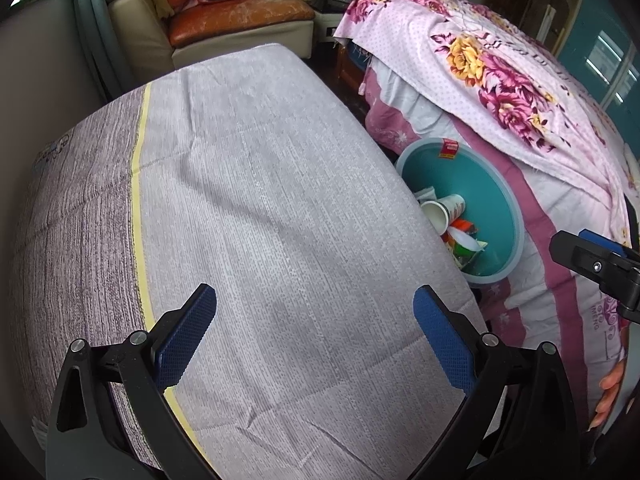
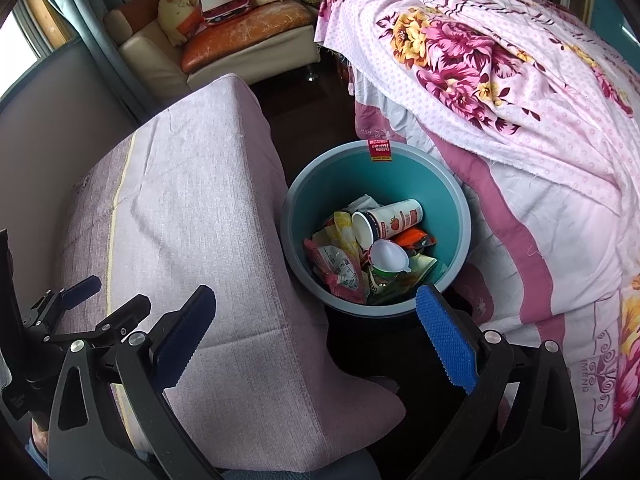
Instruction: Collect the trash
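At the bottom of the left wrist view, left hand-held gripper (image 1: 314, 322) spread wide over the grey cloth-covered counter (image 1: 248, 216), holding nothing. At the bottom of the right wrist view, right hand-held gripper (image 2: 316, 320) likewise spread and empty, above the counter's edge. Just beyond, centre frame, teal bin (image 2: 456, 216) on the floor between counter and floral-quilted bed (image 2: 520, 120), holding trash: paper cup (image 2: 394, 218), white plastic spoon (image 2: 388, 256), crumpled wrappers (image 2: 340, 260). Farther off, upper left, sofa (image 2: 248, 48) with an orange cushion.
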### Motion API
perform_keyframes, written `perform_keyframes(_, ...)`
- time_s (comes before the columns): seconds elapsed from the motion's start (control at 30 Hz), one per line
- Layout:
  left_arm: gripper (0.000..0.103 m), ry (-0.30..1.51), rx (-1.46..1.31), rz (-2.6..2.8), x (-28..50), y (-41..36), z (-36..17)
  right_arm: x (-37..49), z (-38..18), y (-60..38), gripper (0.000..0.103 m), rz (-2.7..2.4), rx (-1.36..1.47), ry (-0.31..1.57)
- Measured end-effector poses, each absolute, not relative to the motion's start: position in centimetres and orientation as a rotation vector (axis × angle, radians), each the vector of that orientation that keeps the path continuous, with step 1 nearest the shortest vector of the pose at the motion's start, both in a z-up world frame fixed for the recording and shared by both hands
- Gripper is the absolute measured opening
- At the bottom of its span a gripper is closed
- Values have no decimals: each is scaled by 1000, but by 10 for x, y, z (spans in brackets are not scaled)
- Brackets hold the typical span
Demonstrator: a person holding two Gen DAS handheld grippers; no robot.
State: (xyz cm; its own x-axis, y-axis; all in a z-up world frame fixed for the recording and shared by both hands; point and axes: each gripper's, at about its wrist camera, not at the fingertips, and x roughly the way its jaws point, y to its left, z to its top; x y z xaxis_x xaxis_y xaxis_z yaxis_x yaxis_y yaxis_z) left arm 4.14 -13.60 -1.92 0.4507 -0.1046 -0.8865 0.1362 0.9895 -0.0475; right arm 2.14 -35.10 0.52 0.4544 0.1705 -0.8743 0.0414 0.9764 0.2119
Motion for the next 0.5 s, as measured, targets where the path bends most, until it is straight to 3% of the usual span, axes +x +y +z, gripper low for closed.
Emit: perform_keyframes(0.5,99,1114,42,-147,43,-139,-29,24,-6,-356,96,68,229,1117)
